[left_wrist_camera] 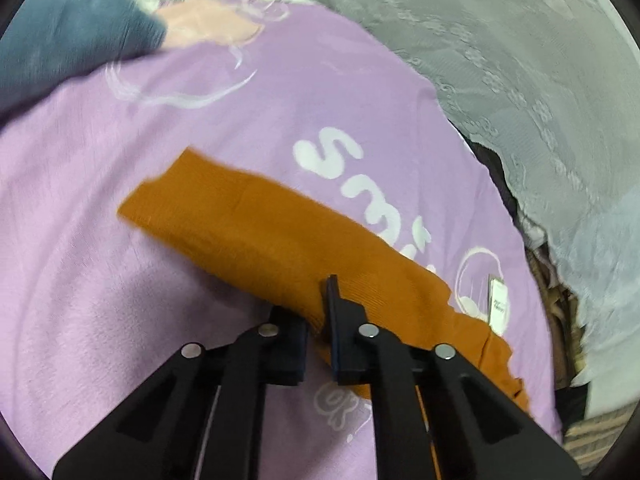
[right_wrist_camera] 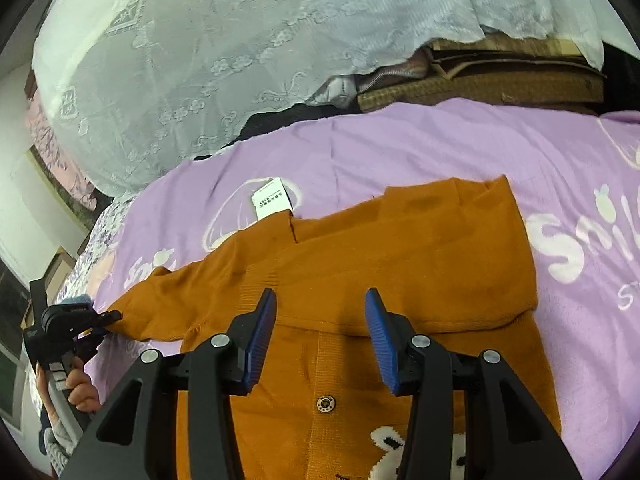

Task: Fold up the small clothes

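A small orange knit cardigan (right_wrist_camera: 400, 264) with a button and a white animal design lies on a lilac sheet (right_wrist_camera: 440, 148). One sleeve is folded across the body; the other stretches out to the left. My left gripper (left_wrist_camera: 318, 312) is shut on that sleeve (left_wrist_camera: 256, 224) near its end, and it also shows in the right wrist view (right_wrist_camera: 110, 316) at the sleeve's tip. My right gripper (right_wrist_camera: 320, 316) is open and empty, just above the cardigan's chest near the collar. A white tag (right_wrist_camera: 272, 200) sticks out by the neck.
White lace fabric (right_wrist_camera: 208, 52) is heaped behind the sheet. Folded woven mats (right_wrist_camera: 480, 76) lie at the back right. A dark blue cloth (left_wrist_camera: 76, 36) lies at the far left in the left wrist view. The sheet carries white printed letters (right_wrist_camera: 568, 244).
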